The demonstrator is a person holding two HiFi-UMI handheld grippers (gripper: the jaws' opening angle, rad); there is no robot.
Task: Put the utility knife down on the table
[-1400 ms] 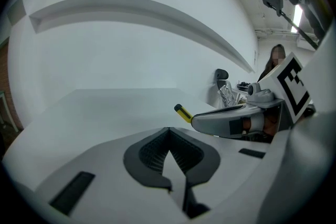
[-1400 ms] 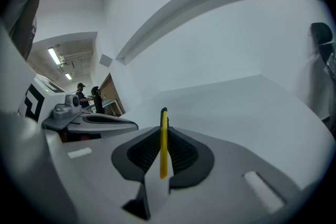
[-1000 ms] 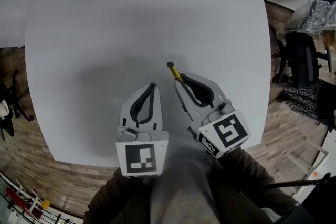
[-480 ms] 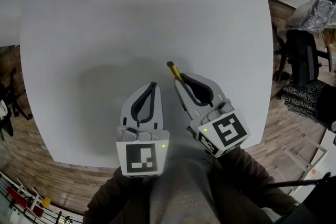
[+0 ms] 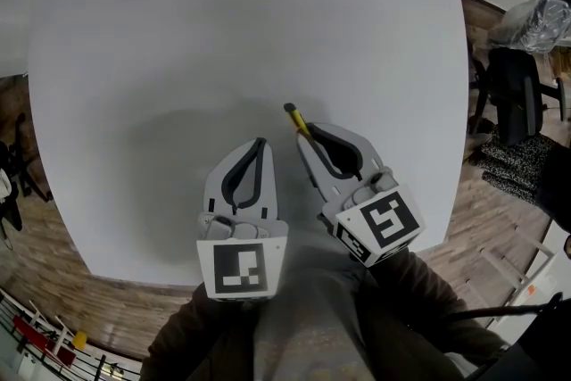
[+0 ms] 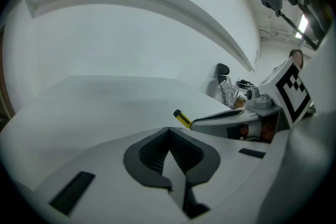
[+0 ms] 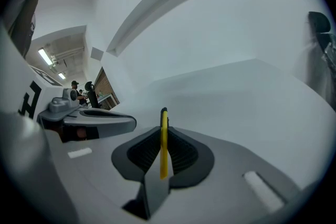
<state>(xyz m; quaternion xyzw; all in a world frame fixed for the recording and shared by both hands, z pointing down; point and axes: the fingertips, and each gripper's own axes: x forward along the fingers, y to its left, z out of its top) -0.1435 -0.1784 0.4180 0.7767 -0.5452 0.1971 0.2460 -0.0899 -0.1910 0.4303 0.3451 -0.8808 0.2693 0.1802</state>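
A slim yellow utility knife (image 5: 297, 121) with a black tip pokes out past my right gripper (image 5: 312, 136), which is shut on it above the white table (image 5: 223, 31). In the right gripper view the knife (image 7: 164, 141) stands edge-on between the dark pads. From the left gripper view its yellow and black end (image 6: 181, 118) shows ahead of the right gripper's fingers. My left gripper (image 5: 259, 144) hovers beside it on the left, shut with nothing in it; its pads (image 6: 169, 150) meet at the tip.
The table's near edge (image 5: 134, 268) lies just under both grippers, with wooden floor beyond it. A dark chair (image 5: 517, 94) and a clear plastic bag (image 5: 535, 22) stand off the table's right side. A person's sleeves (image 5: 303, 335) fill the bottom of the head view.
Both grippers and the knife hold their places. Only the head camera has shifted slightly, so the table edges sit a little differently in view.
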